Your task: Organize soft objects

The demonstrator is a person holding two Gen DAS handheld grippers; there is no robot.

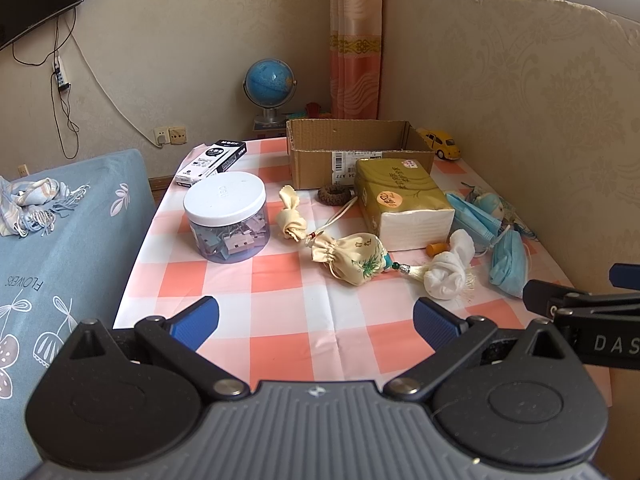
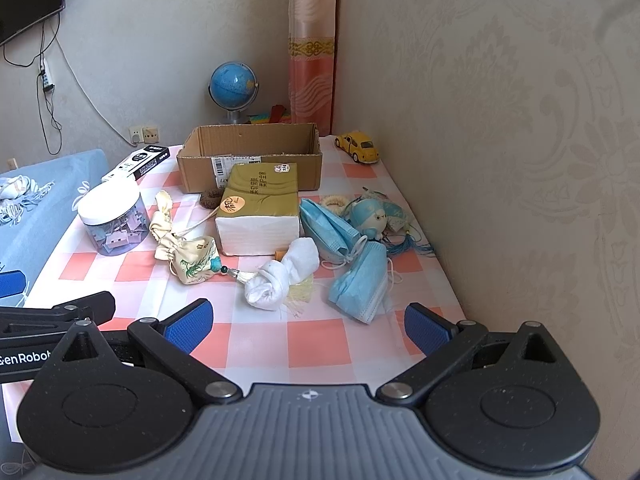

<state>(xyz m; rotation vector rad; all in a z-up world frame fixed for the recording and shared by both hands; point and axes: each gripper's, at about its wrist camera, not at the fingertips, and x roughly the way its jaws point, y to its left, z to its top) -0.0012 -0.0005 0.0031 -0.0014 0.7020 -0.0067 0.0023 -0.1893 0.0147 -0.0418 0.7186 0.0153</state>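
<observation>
- Both empty and spread wide above the near edge of the checked pink-and-white tabletop (image 1: pixel 280 344): left tongs (image 1: pixel 316 322), right tongs (image 2: pixel 306 326).
- Lying mid-tabletop, cream embroidered drawstring pouch (image 2: pixel 194 260), long axis slanting, gathered neck toward the far left, tassel toward the near right.
- Touching that tassel, knotted white cloth bundle (image 2: pixel 284 276); just right of it, two blue face masks (image 2: pixel 360 280).
- Behind them, gold-topped tissue pack (image 2: pixel 260 208), standing before the open cardboard box (image 2: pixel 250 160).
- At left, clear jar with white lid (image 1: pixel 226 216).

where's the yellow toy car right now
The toy car sits at the table's far right corner in both views, against the wall, just right of the cardboard box.
</observation>
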